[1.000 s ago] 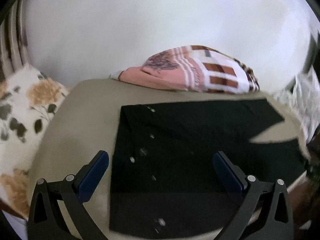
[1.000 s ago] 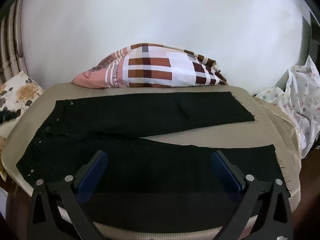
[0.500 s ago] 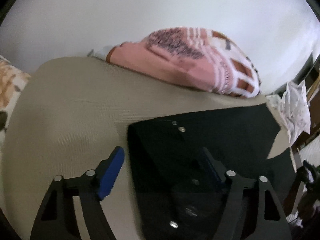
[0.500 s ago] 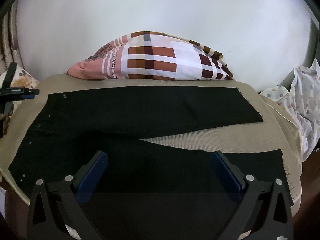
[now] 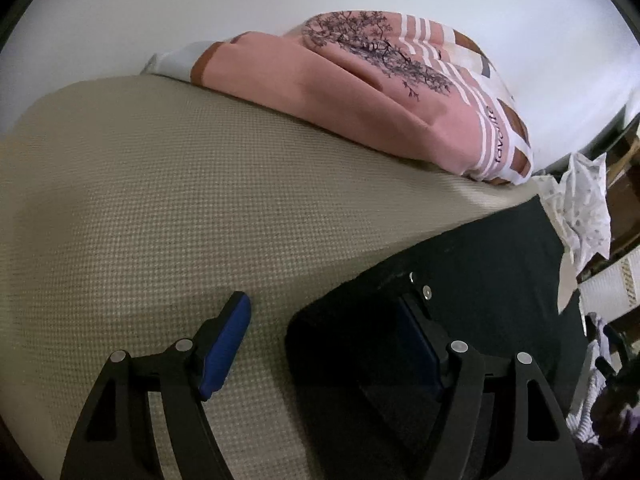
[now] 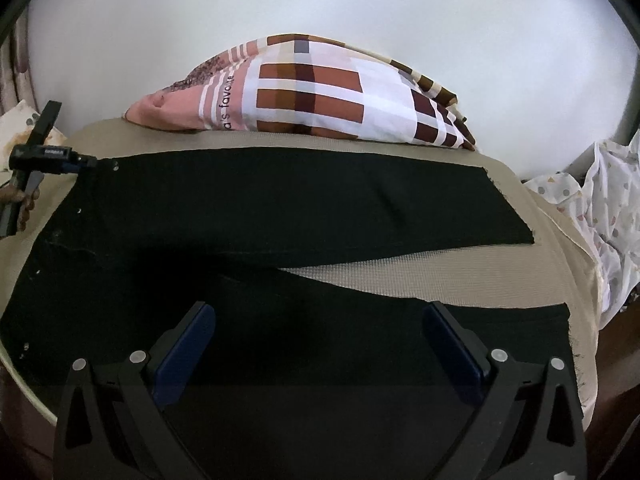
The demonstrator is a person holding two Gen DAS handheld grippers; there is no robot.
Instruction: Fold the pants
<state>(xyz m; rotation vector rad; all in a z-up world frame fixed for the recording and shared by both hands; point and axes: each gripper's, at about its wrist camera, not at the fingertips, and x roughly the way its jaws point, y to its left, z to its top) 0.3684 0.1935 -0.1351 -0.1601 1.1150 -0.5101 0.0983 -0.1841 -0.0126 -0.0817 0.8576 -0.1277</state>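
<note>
Since a second ago our left gripper [image 5: 326, 340] has swung down to the far waist corner of the pants [image 6: 280, 208], and its jaws have narrowed from full width. Now they stand partly apart, straddling that corner: the left blue pad [image 5: 226, 348] sits over bare beige mattress cover [image 5: 160, 208], the right finger over black cloth next to two metal rivets [image 5: 420, 285]. No pinch visible, fabric lies flat between the pads.

From the right wrist view we see the same left gripper [image 6: 86, 160] at the waistband's top-left corner, with the hand [image 6: 20, 200] behind it.

Our right gripper [image 6: 320, 344] has only crept a little closer; jaws wide apart, hovering over the near leg, nothing clamped.

Pants lie flat on the mattress cover, waist to the left, both legs running right and splayed with a beige wedge between them. Patterned pillow [image 6: 320, 96] behind the pants against the white wall. Crumpled dotted white cloth [image 6: 600, 208] off the right edge.
</note>
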